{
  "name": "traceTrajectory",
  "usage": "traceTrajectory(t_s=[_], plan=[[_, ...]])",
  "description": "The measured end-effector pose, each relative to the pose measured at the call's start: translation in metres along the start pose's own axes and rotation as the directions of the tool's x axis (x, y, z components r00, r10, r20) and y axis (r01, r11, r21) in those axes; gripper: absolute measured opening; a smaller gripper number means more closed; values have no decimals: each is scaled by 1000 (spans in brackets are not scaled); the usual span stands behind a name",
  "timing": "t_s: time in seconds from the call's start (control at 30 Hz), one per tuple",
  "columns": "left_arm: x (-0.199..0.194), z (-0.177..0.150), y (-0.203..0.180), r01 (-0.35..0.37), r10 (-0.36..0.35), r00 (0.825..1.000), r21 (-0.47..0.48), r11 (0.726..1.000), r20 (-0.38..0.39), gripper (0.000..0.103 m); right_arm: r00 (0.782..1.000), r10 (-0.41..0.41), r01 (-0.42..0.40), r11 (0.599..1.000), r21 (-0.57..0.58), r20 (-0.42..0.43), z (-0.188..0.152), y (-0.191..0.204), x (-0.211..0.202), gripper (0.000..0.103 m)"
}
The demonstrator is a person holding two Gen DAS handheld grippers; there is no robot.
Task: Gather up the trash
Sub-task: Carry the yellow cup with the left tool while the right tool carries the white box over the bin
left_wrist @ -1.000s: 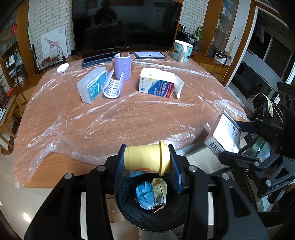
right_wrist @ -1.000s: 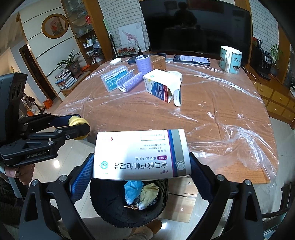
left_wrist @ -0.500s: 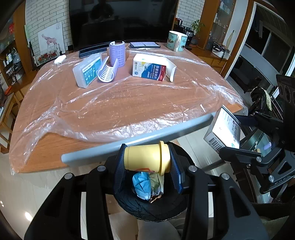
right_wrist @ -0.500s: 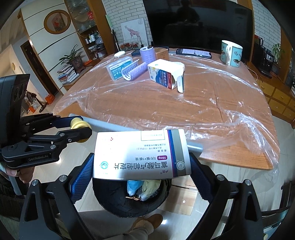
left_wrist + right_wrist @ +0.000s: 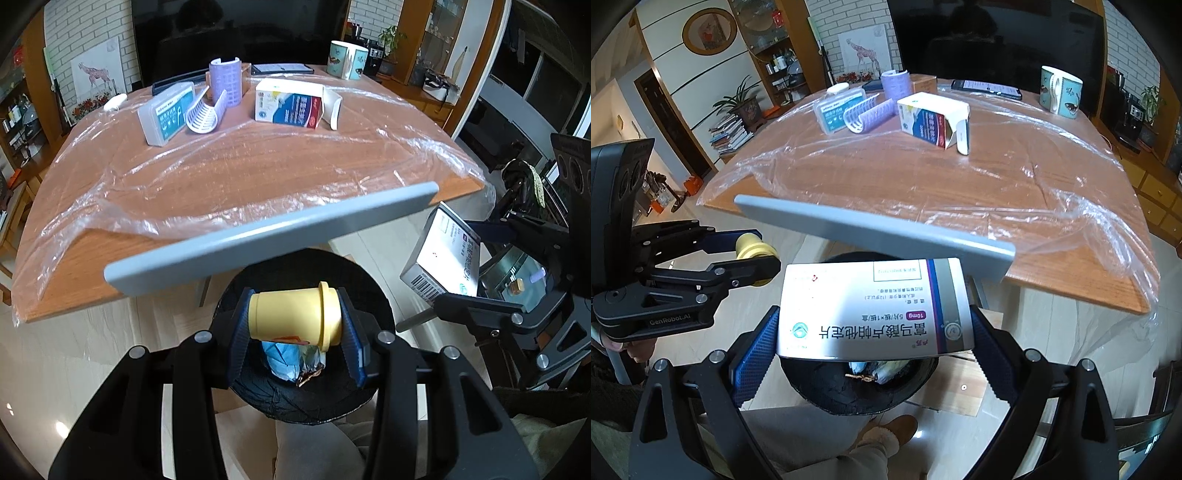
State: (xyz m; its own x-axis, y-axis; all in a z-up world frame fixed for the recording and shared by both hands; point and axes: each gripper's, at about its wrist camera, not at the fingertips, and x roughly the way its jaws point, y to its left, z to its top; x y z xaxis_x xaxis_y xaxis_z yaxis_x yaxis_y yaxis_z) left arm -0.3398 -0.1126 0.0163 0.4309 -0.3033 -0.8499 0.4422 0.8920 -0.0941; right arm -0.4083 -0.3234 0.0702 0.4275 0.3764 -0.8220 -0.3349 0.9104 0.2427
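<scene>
Left wrist – ribbed claw clamps smooth cylindrical bottle

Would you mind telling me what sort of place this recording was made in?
Most likely a home living or dining room: a wooden table under plastic sheeting, a large dark television against a white brick wall, and a potted plant beside stacked books.

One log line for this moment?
left gripper: holds yellow cup | right gripper: holds medicine box | both above bin
</scene>
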Motion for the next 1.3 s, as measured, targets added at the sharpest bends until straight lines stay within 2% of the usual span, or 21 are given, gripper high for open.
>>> traceTrajectory(t_s=[0.6,1.3], plan=[[38,-18,-1,-30,31,995,18,999,-95,45,995,5,-6,1000,-9,-99,-17,-3,41,94],[74,-22,-1,-45,50,987,40,998,-149,45,987,22,-26,999,-24,-162,-16,-7,84,94]])
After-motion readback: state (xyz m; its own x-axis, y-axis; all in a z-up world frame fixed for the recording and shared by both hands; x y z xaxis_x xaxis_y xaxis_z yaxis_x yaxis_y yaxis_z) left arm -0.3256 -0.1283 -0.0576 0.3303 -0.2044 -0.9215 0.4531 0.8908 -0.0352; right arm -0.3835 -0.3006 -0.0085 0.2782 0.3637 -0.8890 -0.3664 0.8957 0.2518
